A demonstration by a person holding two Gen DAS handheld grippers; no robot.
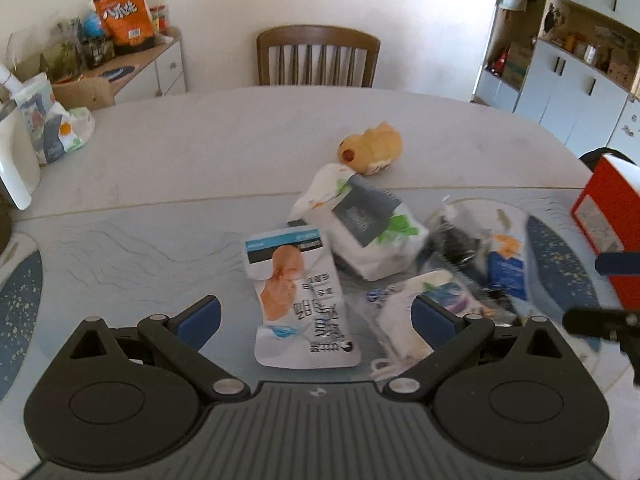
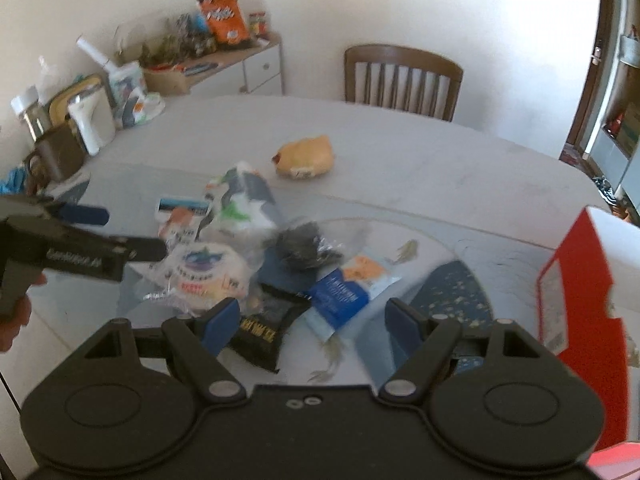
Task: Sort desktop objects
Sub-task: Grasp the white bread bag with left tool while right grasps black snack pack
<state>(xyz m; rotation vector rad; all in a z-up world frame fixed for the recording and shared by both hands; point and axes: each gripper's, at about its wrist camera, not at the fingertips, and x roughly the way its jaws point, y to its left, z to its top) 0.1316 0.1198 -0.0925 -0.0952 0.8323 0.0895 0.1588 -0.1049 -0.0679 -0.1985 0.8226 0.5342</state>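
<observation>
Two hand-held grippers hang over a heap of packets on a pale oval table [image 1: 200,140] whose near half carries a glossy sheet printed with grey wavy lines and blue speckled shapes.

At the right edge of both views stands a red cardboard box [image 2: 576,280] with a white inner wall, upright and open at the top.

Filling the bottom of the left wrist view, the left gripper [image 1: 316,316] shows its black body and blue pads; its jaws are spread wide with nothing between the pads. Below the gap lies a white plastic pouch with an orange picture and black lettering [image 1: 298,292], its long axis running from the bottom of the frame up toward the centre, print upside down.

Along the bottom of the right wrist view, the right gripper [image 2: 312,324] also has its jaws spread, gripping nothing. Between its pads lie a black crinkled foil packet with gold lettering [image 2: 266,328] and a blue and white flat sachet with an orange corner [image 2: 348,292], the sachet slanting from lower left to upper right.

Centre of the heap holds a white tissue pack with a grey flap and green marks [image 1: 368,228], tilted, and beside it a round clear-wrapped pastry with a blue label [image 2: 208,276].

Beyond the heap, apart on bare table, a tan soft plush toy [image 1: 372,148] lies on its side.

A brown wooden slatted chair [image 1: 318,56] stands at the far edge.
</observation>
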